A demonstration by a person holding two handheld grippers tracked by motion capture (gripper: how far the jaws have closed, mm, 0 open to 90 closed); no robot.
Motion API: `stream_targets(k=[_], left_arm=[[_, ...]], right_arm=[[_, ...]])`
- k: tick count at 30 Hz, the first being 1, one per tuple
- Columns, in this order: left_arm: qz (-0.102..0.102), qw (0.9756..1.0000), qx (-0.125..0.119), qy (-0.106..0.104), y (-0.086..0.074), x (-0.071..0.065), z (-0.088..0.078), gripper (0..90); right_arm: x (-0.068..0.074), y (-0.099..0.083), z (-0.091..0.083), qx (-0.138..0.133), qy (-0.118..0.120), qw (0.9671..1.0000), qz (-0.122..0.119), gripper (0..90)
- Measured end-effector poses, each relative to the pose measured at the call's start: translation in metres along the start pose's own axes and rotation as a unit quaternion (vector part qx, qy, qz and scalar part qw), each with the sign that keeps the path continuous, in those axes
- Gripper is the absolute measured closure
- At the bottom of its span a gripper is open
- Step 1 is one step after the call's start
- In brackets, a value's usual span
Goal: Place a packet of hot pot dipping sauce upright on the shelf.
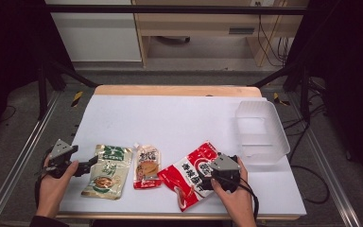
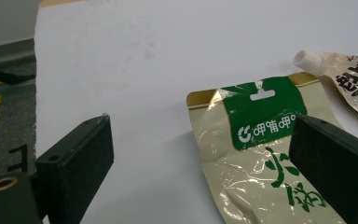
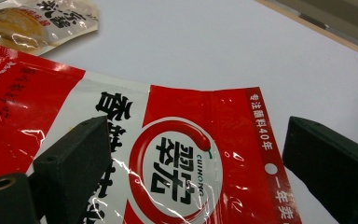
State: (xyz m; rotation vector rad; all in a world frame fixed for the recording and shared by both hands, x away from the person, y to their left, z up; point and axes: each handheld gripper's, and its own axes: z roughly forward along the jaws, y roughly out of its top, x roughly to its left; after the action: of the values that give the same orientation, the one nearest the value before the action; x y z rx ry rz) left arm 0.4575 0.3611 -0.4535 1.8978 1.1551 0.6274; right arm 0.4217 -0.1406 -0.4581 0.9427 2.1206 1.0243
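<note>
Three food pouches lie along the near side of the white table. A beige and green pouch [image 1: 108,171] [image 2: 265,154] lies at the left. My left gripper [image 1: 90,163] [image 2: 200,163] stands open at that pouch's left edge, one jaw over the pouch and one over bare table. A small spouted pouch [image 1: 147,166] [image 2: 349,79] [image 3: 37,21] sits in the middle. A red and white pouch [image 1: 191,177] [image 3: 168,158] lies at the right, and my right gripper [image 1: 209,176] [image 3: 196,158] hovers open over its right end, the jaws spread wide above the printed logo.
A clear plastic tub [image 1: 260,130] stands at the right side of the table. The white table [image 1: 170,118] has bare room across its far half. A metal frame and cables surround the table.
</note>
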Motion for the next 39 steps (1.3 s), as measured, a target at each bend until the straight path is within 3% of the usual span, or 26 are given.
stream_targets(k=[5,13,17,33,39], left_arm=[[0.0,0.9999,0.009,-0.013,0.0,0.001,0.004,7.5],[0.009,0.9994,0.017,-0.029,0.001,0.002,0.015,7.5],[0.0,0.9987,0.027,-0.044,-0.001,0.007,0.021,8.5],[0.017,0.9952,0.066,-0.071,0.001,0.008,0.035,19.9],[0.003,0.9939,0.076,-0.081,0.002,0.013,0.045,23.1]], right_arm=[[0.001,0.001,0.0,0.002,-0.009,1.0,0.003,6.9],[0.001,0.001,0.002,0.004,-0.004,1.0,0.007,6.1],[0.0,0.001,0.002,0.006,-0.012,0.9999,0.011,6.0],[0.001,0.001,0.002,0.009,-0.012,0.9998,0.016,6.4],[-0.002,0.001,0.004,0.011,-0.009,0.9997,0.017,6.6]])
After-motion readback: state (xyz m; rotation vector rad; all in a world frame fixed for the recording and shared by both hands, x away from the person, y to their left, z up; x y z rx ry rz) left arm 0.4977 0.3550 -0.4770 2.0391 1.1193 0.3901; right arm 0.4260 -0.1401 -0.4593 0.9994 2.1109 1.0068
